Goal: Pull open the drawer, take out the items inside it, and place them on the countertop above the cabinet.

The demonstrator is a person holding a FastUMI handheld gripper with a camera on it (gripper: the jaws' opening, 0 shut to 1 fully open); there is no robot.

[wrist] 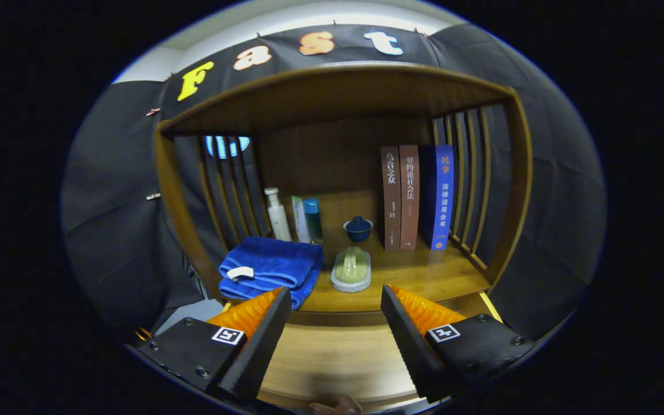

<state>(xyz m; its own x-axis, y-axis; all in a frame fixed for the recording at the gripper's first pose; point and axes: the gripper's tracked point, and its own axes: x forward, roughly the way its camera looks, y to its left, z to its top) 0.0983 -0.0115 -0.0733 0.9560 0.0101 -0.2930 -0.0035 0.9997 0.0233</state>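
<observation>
My gripper (335,294) is open, and nothing sits between its fingers. It hovers in front of the wooden cabinet, level with the front edge of the countertop (424,276). A folded blue towel (271,271) lies on the countertop just beyond the left finger. Beside the towel, straight ahead of the gap, a pale green cup-like object (352,264) rests on a grey pad. Under the countertop's edge, a paler wooden panel (332,357) of the drawer runs between the fingers. I cannot tell whether it is the drawer's front or its inside.
Further back on the countertop stand a small dark blue lidded cup (358,228), a white bottle (278,214), a teal-capped tube (311,219) and three upright books (415,197). A wooden hutch with slatted sides (470,173) and a top shelf encloses the countertop.
</observation>
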